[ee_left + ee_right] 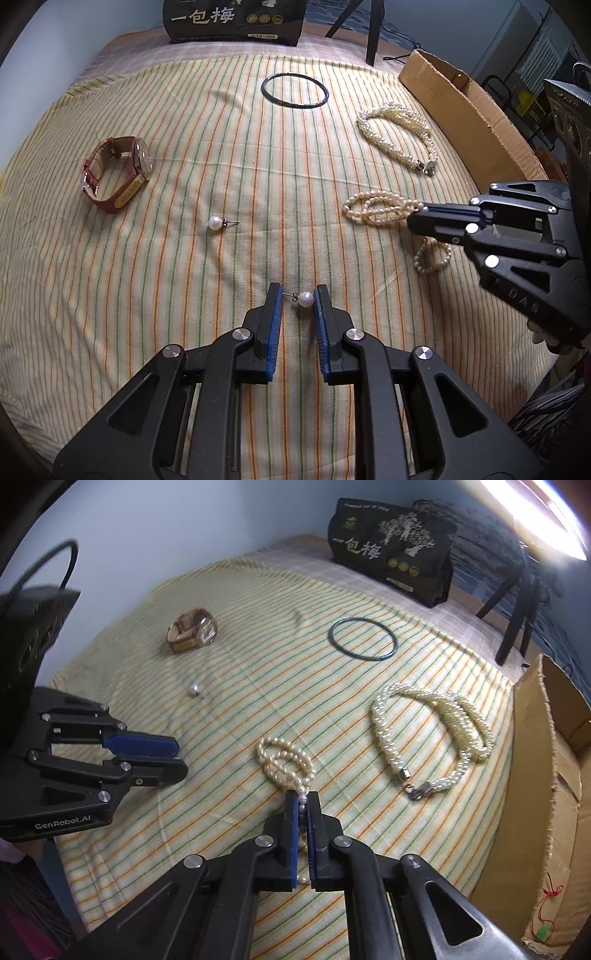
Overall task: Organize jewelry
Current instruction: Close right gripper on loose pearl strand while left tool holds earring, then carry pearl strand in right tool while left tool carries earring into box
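My left gripper (298, 291) has its jaws around a pearl stud earring (306, 298), pearl against the right pad, post tip at the left pad; I cannot tell whether it grips it. A second pearl earring (215, 222) lies further out on the striped cloth. My right gripper (302, 800) is shut on a pink pearl strand (286, 760) whose loops lie on the cloth; it also shows in the left wrist view (376, 210). A thick cream beaded necklace (436, 731), a dark bangle (364, 638) and a red-strap watch (118, 171) lie further off.
A striped cloth (184, 295) covers the table. A black printed bag (236, 18) stands at the far edge. An open cardboard box (546, 760) stands at the right side. Chair legs (373, 33) are behind the table.
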Motion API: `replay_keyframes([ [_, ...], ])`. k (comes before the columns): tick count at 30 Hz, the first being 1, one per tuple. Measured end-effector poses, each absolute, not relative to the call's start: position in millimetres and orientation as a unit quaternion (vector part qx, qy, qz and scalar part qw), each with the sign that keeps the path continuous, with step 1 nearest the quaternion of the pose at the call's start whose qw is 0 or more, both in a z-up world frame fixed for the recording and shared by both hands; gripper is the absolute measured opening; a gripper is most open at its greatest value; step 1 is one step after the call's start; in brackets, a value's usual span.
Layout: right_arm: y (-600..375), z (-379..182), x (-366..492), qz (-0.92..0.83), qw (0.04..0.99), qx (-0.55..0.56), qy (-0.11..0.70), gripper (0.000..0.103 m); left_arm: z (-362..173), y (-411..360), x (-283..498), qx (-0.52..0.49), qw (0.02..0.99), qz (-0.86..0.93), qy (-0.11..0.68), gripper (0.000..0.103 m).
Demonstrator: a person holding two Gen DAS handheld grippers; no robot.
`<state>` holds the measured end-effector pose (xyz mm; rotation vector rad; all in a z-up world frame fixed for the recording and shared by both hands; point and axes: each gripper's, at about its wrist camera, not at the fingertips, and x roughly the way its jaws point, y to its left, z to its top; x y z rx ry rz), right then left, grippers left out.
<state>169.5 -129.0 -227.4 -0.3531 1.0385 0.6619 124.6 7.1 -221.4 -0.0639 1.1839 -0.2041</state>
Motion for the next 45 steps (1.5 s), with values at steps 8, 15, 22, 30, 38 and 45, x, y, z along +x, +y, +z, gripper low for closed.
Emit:
replay_keyframes([
  [8,-138,-199,171,0.309,0.822,-0.139,0.459,0.001,-211,16,125,-0.044,0.832,-0.090,0.546,0.016],
  [15,-145,-174,173,0.307,0.836,-0.106,0.441,0.001,-196,16,123,-0.053,0.839,-0.097,0.533,0.016],
  [22,-152,-144,173,0.305,0.853,-0.084,0.416,0.001,-181,13,124,-0.060,0.846,-0.108,0.519,0.016],
  [30,-169,-105,177,0.290,0.874,-0.056,0.387,0.001,-161,2,129,-0.059,0.854,-0.121,0.503,0.016],
  [38,-204,-85,185,0.251,0.894,-0.035,0.370,0.001,-139,-21,137,-0.054,0.862,-0.147,0.483,0.016],
  [45,-243,-74,192,0.209,0.910,-0.022,0.358,0.001,-120,-55,148,-0.036,0.865,-0.179,0.467,0.016],
])
